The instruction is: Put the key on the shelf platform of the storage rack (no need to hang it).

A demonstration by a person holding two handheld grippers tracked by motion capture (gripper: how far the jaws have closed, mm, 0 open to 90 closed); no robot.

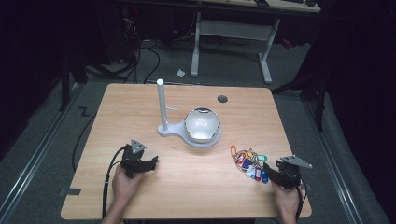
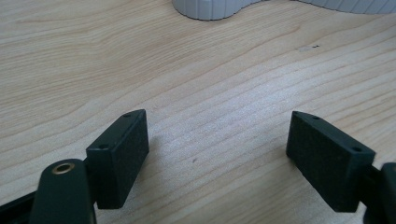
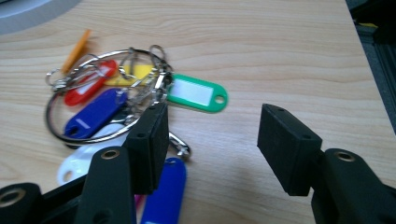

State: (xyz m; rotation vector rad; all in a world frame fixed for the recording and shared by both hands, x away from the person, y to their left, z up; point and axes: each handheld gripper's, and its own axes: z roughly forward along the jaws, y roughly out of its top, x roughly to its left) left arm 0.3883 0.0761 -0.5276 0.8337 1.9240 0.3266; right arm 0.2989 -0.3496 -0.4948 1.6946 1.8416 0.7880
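Note:
A bunch of coloured key tags on metal rings [image 1: 249, 162] lies on the wooden table [image 1: 187, 191] at the right front. In the right gripper view I see red, blue, green [image 3: 198, 94], yellow, orange and white tags on a big ring [image 3: 84, 107]. My right gripper [image 1: 270, 171] is open just beside the bunch; its left jaw overlaps the tags, and nothing sits between the jaws [image 3: 212, 140]. My left gripper [image 1: 152, 162] is open over bare wood at the left front [image 2: 217, 149]. A white stand with an upright post [image 1: 161, 105] holds a shiny bowl [image 1: 201, 124] mid-table.
The stand's white ribbed base [image 2: 212, 8] lies just ahead of the left gripper. A round cable hole [image 1: 222, 98] sits near the table's far edge. The table's right edge [image 3: 362, 51] is close to the right gripper. A white desk frame [image 1: 233, 32] stands behind on the floor.

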